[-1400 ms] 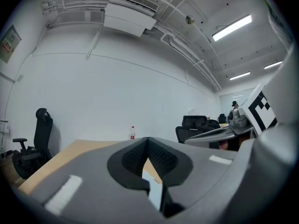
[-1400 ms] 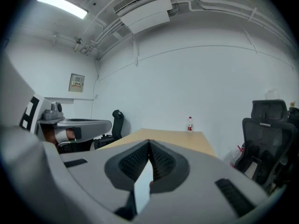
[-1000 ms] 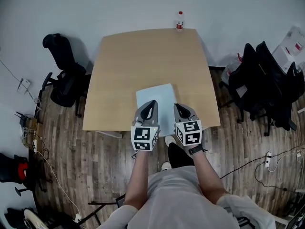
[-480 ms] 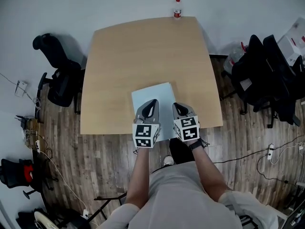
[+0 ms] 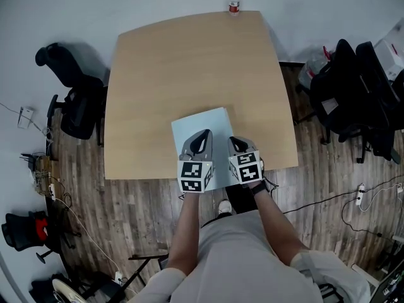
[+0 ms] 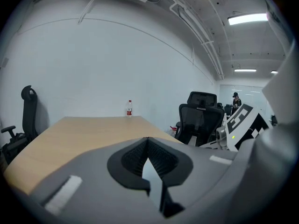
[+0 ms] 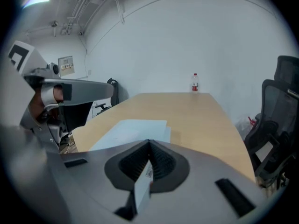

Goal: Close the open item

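**Two grippers poised over pale blue item at table's near edge**

We see the left gripper (image 5: 202, 134) with its jaws drawn together at the tips, gripping nothing. Beneath it lies the pale blue flat item (image 5: 199, 120), thin and lying flat on the wooden table (image 5: 189, 55). The right gripper (image 5: 235, 141) hovers alongside, its jaws likewise together and empty.

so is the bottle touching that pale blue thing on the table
Apart. Head view: the bottle stands at the far edge of the table, the pale blue thing lies by the near edge, bare wood between.
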Demonstrator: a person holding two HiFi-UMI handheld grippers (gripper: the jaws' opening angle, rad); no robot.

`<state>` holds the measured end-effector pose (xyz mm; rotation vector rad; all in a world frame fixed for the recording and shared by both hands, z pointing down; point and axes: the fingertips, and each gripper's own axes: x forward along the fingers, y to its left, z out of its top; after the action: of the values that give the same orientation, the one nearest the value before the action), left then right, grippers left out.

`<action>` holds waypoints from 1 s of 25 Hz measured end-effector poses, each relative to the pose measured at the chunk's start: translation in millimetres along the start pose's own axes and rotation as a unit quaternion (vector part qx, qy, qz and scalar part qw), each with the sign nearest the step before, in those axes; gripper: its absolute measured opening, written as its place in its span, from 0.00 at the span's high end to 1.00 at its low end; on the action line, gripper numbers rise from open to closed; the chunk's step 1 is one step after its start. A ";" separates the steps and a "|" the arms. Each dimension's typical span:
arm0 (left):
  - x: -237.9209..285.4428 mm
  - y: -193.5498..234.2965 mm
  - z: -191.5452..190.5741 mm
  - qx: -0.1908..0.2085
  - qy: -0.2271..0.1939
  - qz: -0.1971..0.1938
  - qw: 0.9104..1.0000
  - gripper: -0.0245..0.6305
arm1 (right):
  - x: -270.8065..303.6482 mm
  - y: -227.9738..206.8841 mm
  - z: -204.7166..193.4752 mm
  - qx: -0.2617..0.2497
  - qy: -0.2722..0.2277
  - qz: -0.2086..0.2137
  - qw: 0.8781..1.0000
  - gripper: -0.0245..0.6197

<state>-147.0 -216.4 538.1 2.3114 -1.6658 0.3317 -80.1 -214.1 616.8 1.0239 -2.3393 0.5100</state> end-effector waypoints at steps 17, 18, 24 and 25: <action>26.0 -3.7 -34.9 0.005 0.049 -0.006 0.999 0.95 | 23.9 -7.8 -28.5 -0.015 0.042 0.003 0.999 0.95; 26.9 -3.2 -36.5 0.004 0.050 -0.006 0.999 0.95 | 25.1 -8.1 -28.8 -0.016 0.042 0.003 0.999 0.95; 33.6 -2.9 -44.4 0.003 0.060 -0.009 0.998 0.95 | 30.7 -10.6 -36.5 -0.021 0.057 0.004 0.998 0.95; 34.7 -3.0 -46.4 0.002 0.063 -0.010 0.998 0.95 | 31.5 -11.2 -38.1 -0.020 0.059 0.004 0.998 0.95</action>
<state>-134.6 -230.0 593.1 2.2586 -1.5826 0.4664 -77.6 -218.7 667.2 0.9403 -2.2415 0.5117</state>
